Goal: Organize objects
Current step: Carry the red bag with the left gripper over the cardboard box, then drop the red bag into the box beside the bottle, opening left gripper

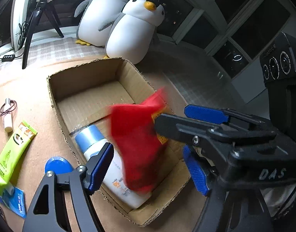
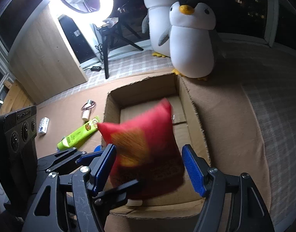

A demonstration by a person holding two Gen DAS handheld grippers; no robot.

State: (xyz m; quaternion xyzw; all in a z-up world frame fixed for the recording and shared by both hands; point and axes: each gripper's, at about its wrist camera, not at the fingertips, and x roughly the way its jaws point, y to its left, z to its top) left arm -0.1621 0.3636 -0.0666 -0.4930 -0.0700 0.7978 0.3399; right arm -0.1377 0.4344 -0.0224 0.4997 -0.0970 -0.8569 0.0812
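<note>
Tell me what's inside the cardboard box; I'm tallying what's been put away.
In the cardboard box: a white bottle with a blue cap, and a blurred red bag covering part of it. Anything beneath stays hidden.

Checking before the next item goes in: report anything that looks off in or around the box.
The red bag is motion-blurred and tilted over the cardboard box, apparently mid-drop above the white bottle, between open tongs. The box rim is ragged.

A blurred red snack bag [image 2: 146, 150] hangs tilted over the open cardboard box [image 1: 86, 77]. Inside the box, beneath the bag, lies a white blue-capped bottle [image 1: 101, 148].
</note>
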